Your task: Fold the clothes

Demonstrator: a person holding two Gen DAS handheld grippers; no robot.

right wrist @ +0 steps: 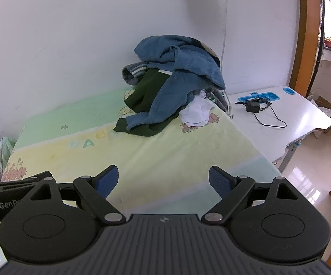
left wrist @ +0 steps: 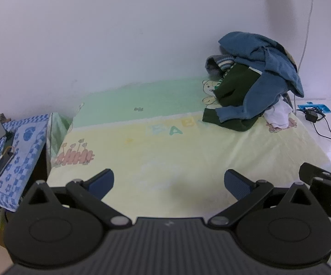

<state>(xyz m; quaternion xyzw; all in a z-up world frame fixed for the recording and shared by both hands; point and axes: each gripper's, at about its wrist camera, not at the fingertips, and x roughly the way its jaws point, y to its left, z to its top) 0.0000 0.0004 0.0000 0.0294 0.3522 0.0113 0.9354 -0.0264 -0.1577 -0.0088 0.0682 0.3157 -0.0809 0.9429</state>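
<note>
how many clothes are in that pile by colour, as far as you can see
blue: 1, the blue garment on top
dark green: 1, the dark green garment under it
white: 1, the white garment at the right foot of the pile
grey striped: 1, the grey striped piece at the back
total: 4 visible; more may be hidden underneath

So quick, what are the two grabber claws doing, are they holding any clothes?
Left gripper: open, holding nothing, above the yellow-green cartoon bed sheet.
Right gripper: open, holding nothing; the heap of blue, dark green and white clothes lies untouched.
</note>
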